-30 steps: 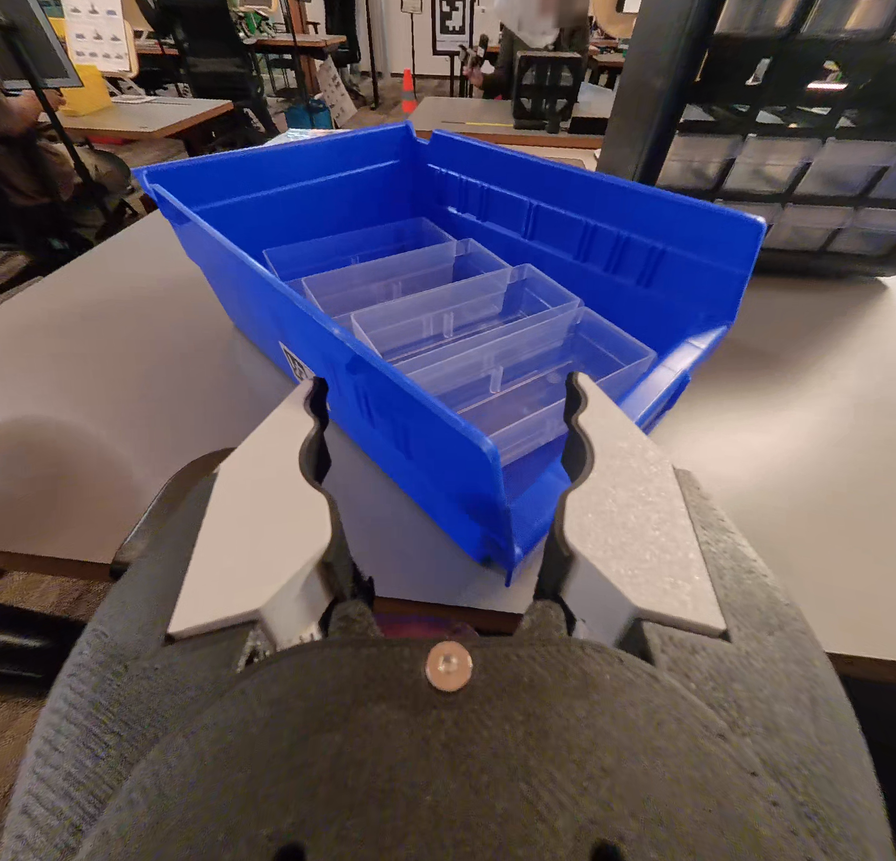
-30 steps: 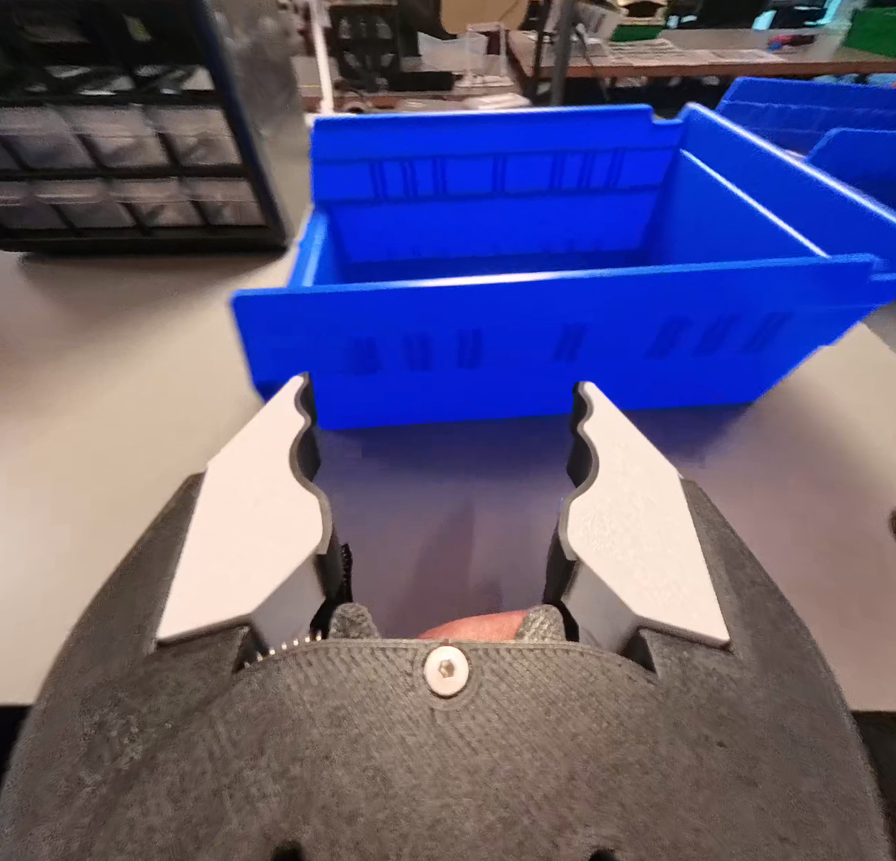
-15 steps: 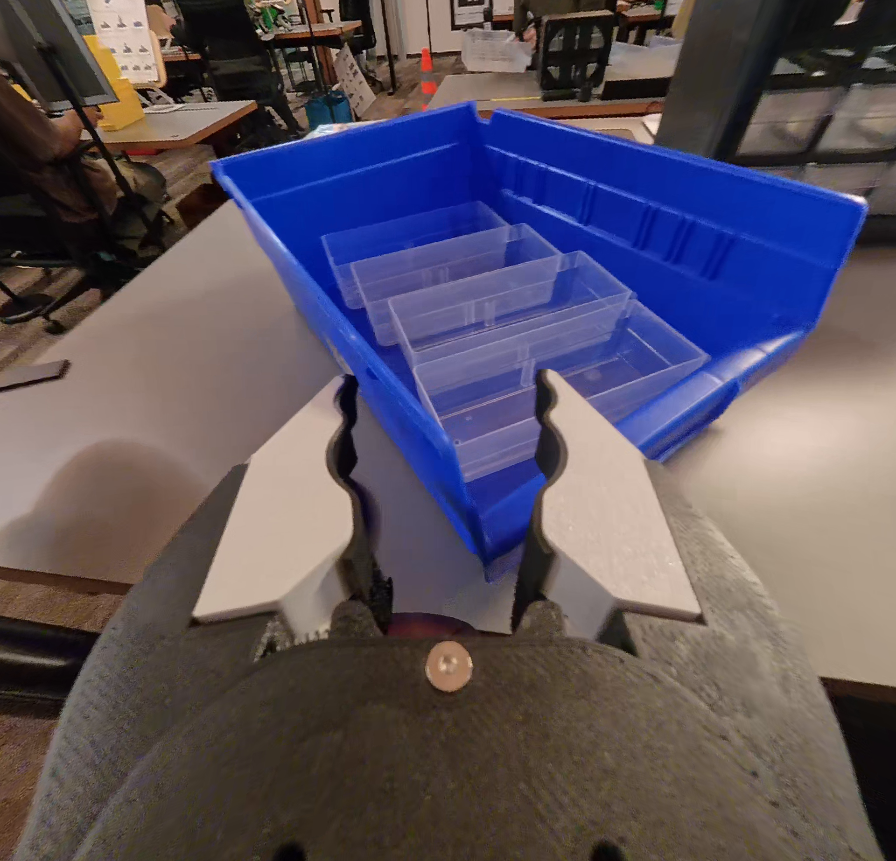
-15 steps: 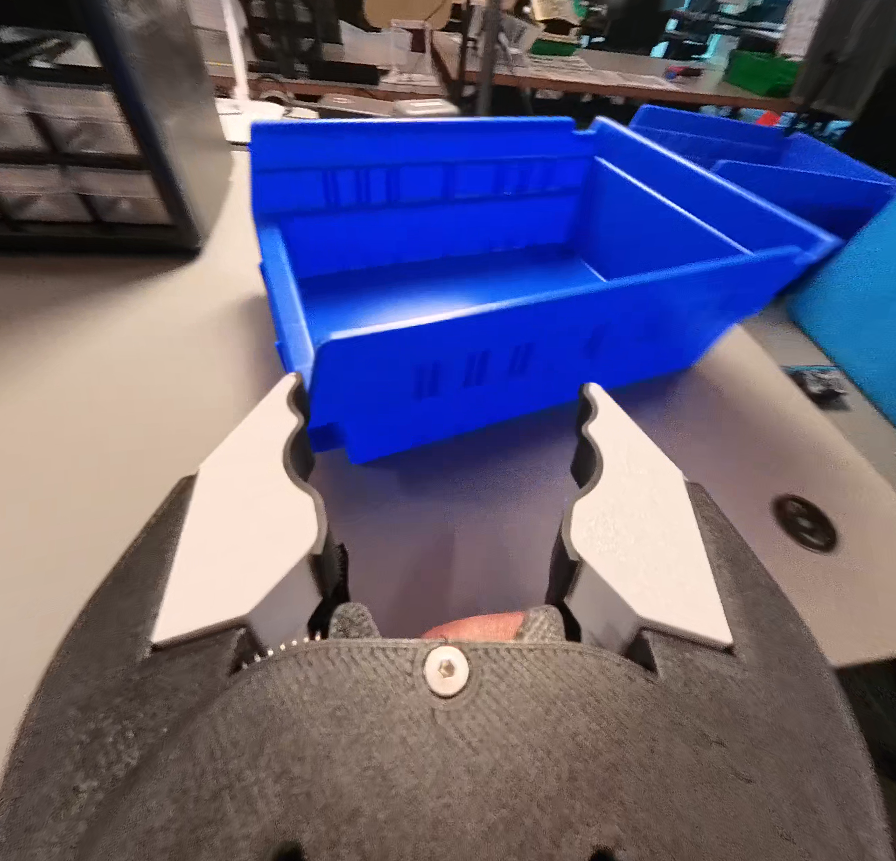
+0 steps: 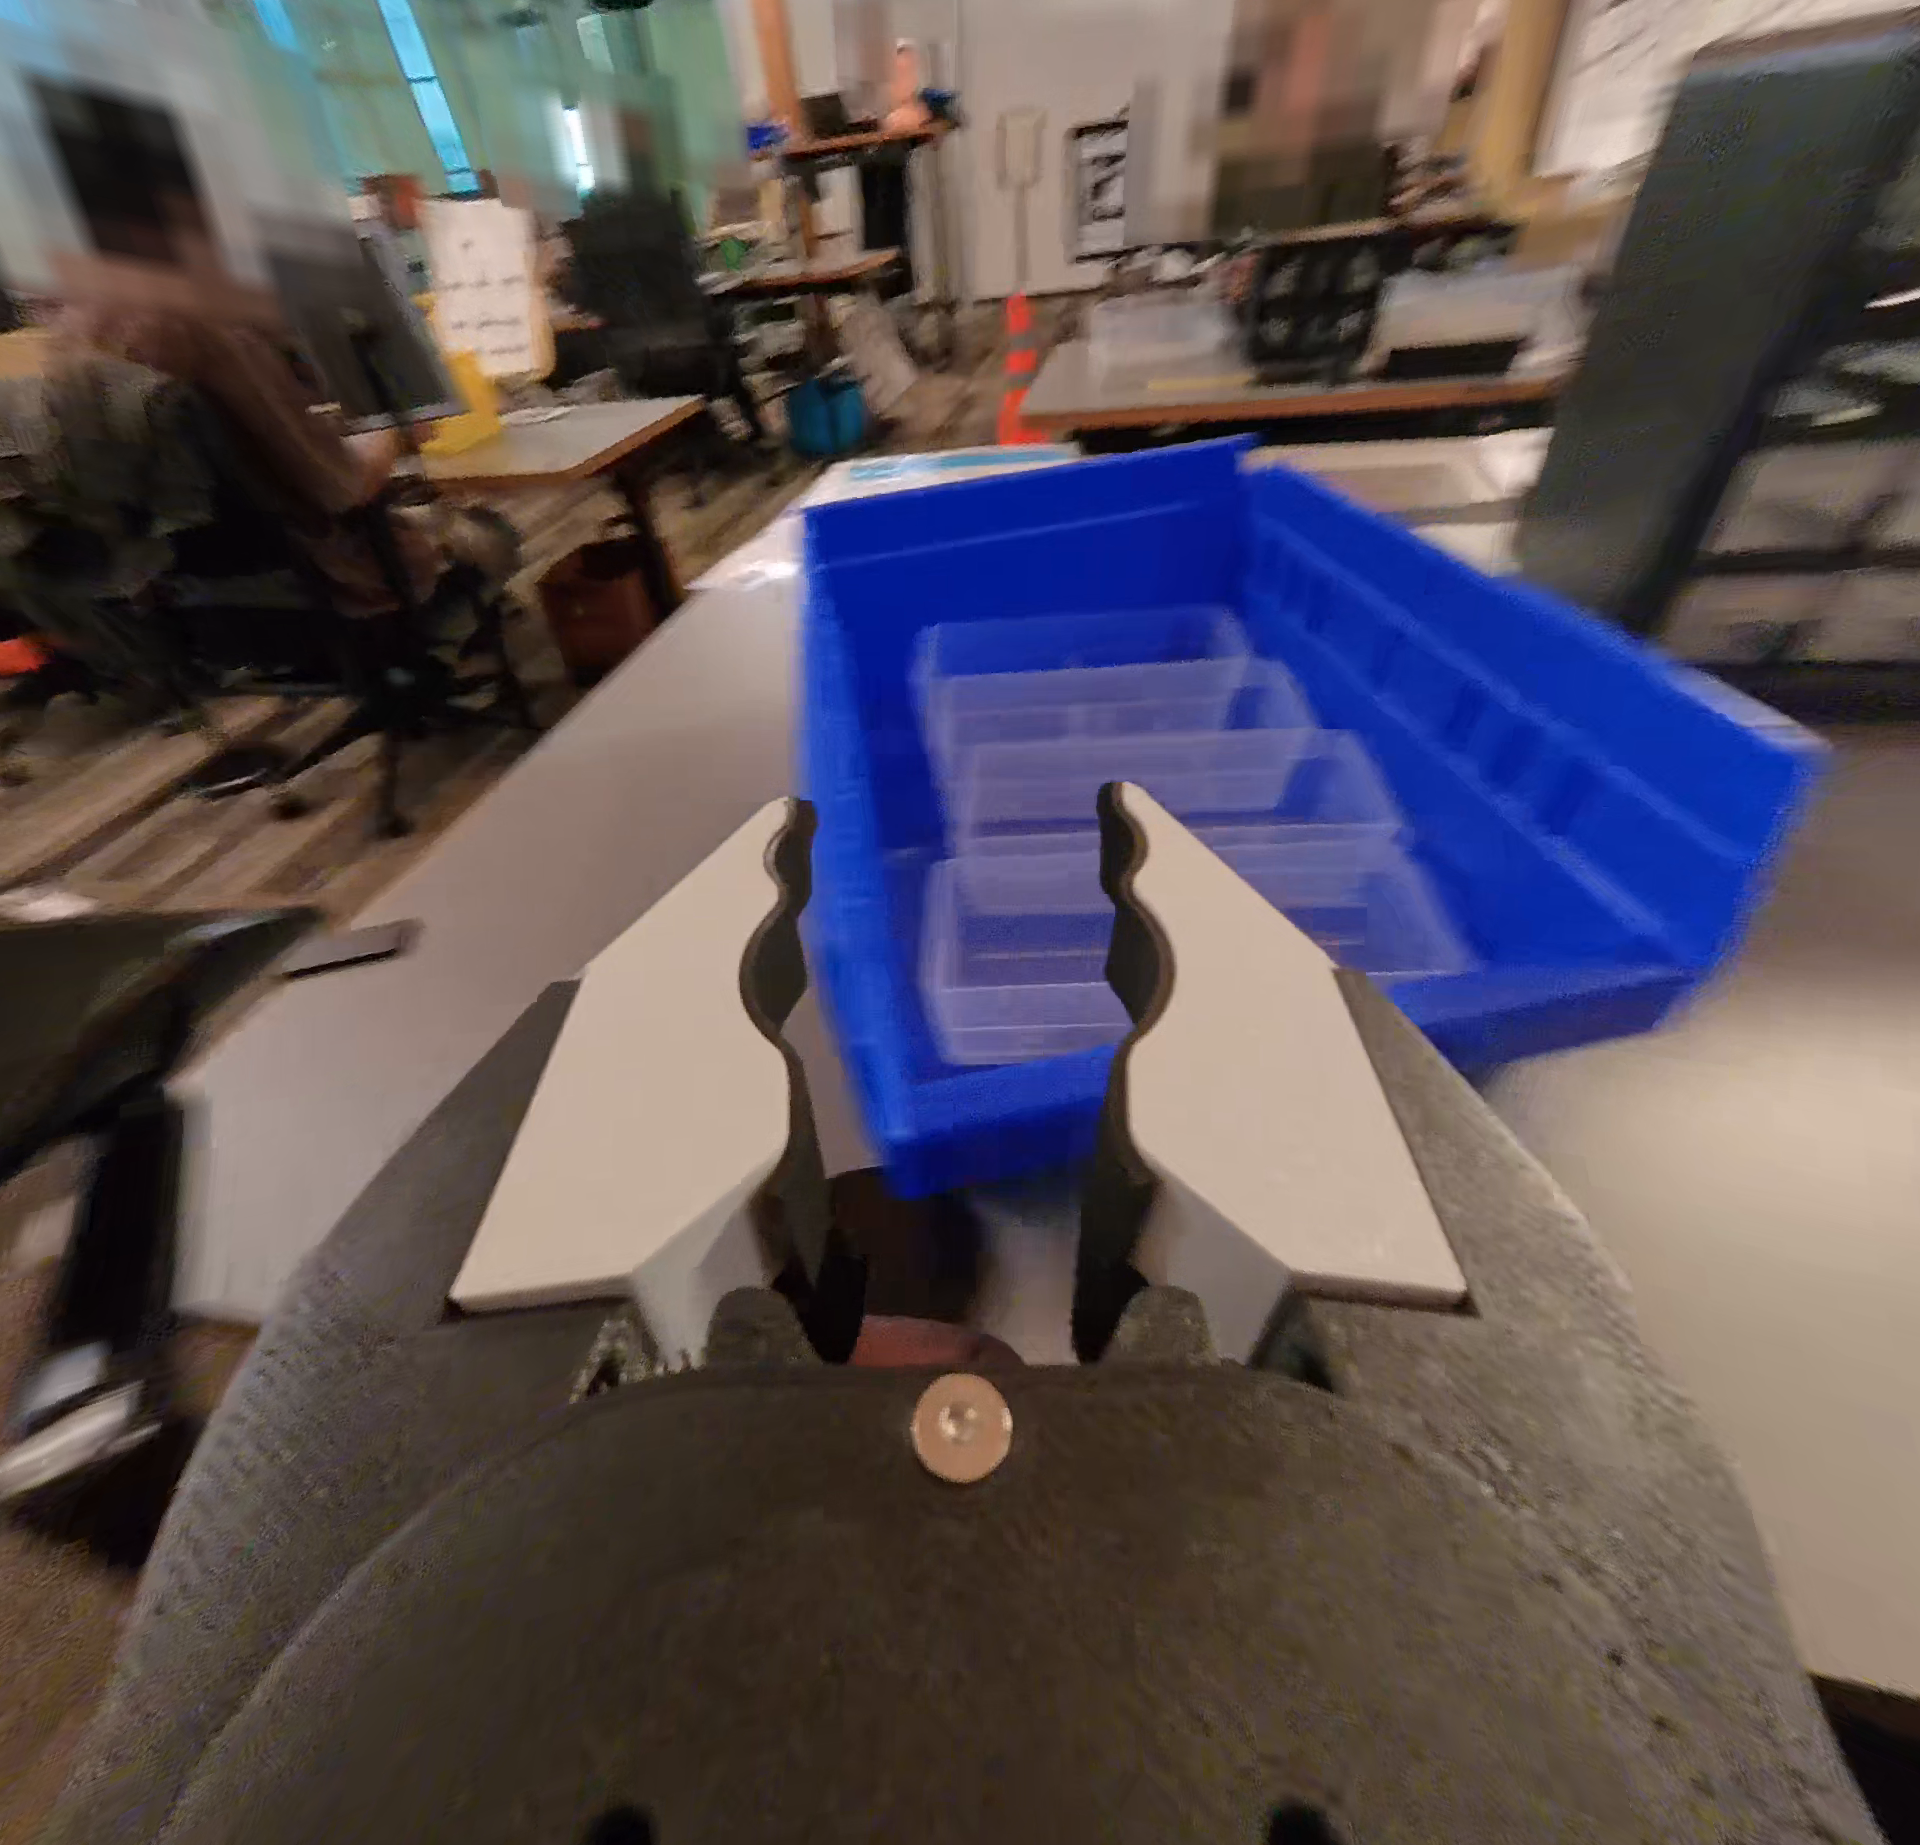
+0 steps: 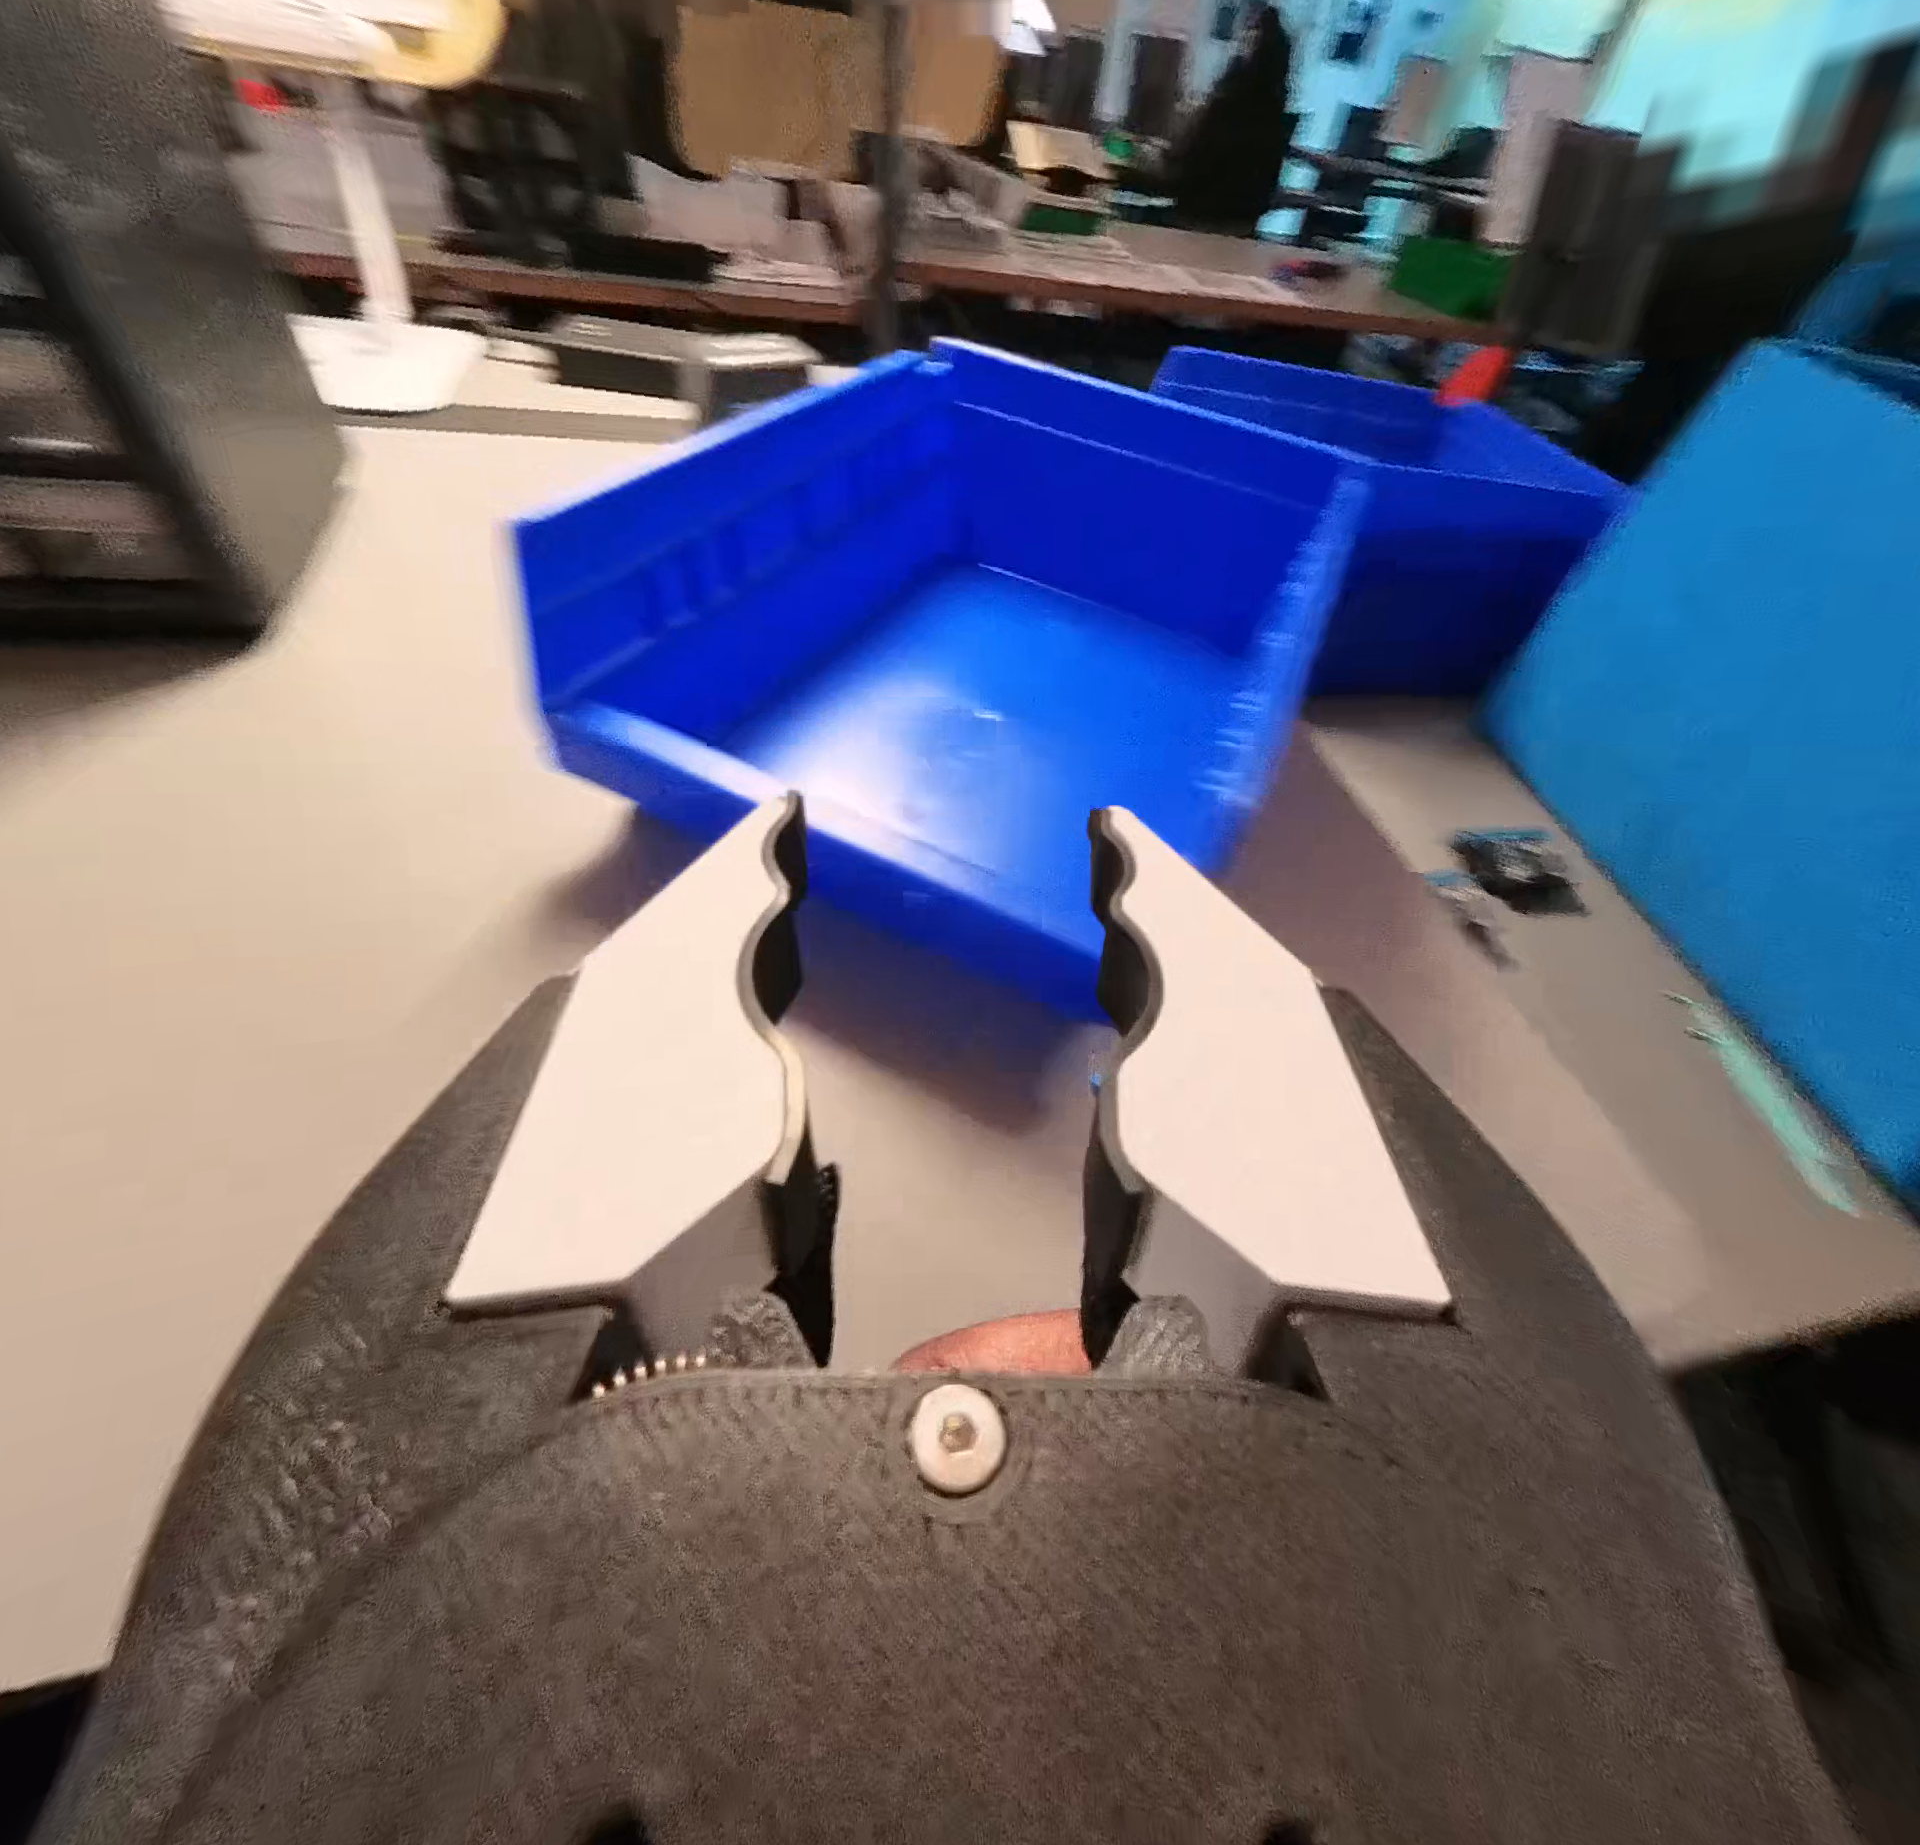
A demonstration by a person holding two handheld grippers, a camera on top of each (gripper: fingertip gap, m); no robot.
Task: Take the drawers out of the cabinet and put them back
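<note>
Drawers out of the cabinet; return not yet begun.
Left gripper [image 5: 951, 808]: jaws apart, nothing held; clear plastic drawers [image 5: 1143, 808] are lying in a blue plastic bin [image 5: 1558, 756]. Right gripper [image 6: 945, 819]: jaws apart, above an empty blue bin [image 6: 935, 715].

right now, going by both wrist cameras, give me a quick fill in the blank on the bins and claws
1. The clear plastic drawers lie inside a bin coloured ____.
2. The bin ahead of the right claw holds ____ drawers.
3. The left claw has its fingers apart and grips ____.
4. Both bins rest on a ____ table.

Missing words: blue; no; nothing; grey
</note>
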